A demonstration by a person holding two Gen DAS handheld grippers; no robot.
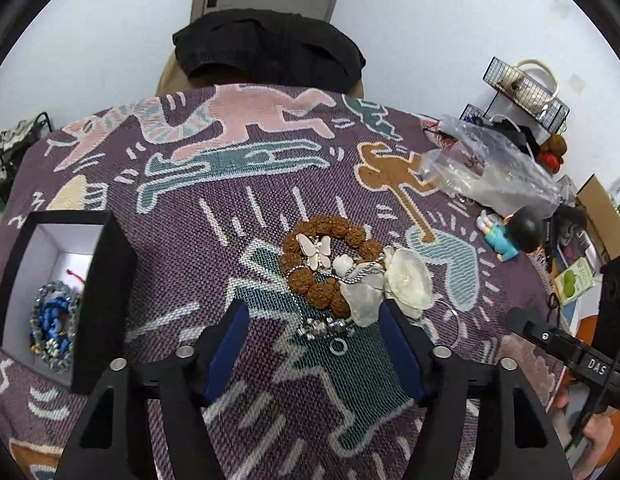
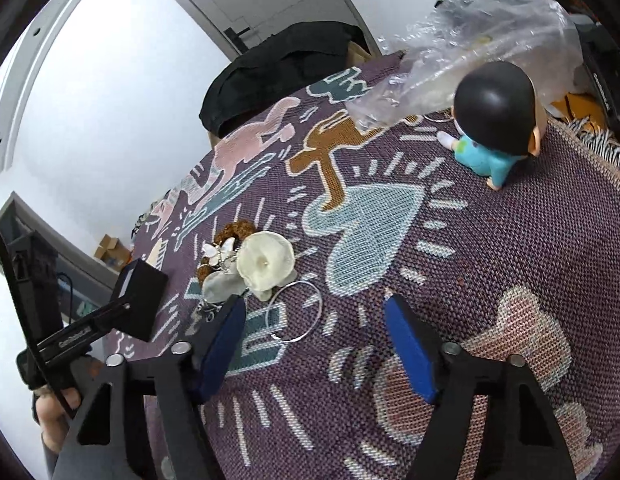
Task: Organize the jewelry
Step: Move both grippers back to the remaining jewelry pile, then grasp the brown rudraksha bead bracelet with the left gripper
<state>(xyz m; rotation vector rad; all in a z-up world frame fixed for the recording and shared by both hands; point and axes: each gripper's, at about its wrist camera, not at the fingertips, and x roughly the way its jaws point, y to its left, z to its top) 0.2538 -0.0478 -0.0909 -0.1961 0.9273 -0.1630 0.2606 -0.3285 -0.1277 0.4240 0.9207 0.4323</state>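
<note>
Heaped at mid-tabletop on a coarse woven patterned cloth (image 1: 270, 200): knobbly brown bead bracelet (image 1: 306, 280), glossy cream butterfly brooch (image 1: 319, 251), translucent ruffled shell flower (image 1: 410, 280), faceted silver chain (image 1: 330, 326). Left gripper (image 1: 312, 350) with blue-padded fingers (image 1: 226, 352) partly open, straddling the chain end of the heap without touching, nothing held; right gripper (image 2: 314, 344) likewise partly open and empty over a thin wire hoop (image 2: 296, 310). Visible from left wrist only: open black box (image 1: 110, 280), white-lined, holding blue beaded pieces (image 1: 52, 320); clearer from right wrist: smooth round-headed figurine (image 2: 494, 120), crinkled clear plastic bag (image 2: 470, 40).
</note>
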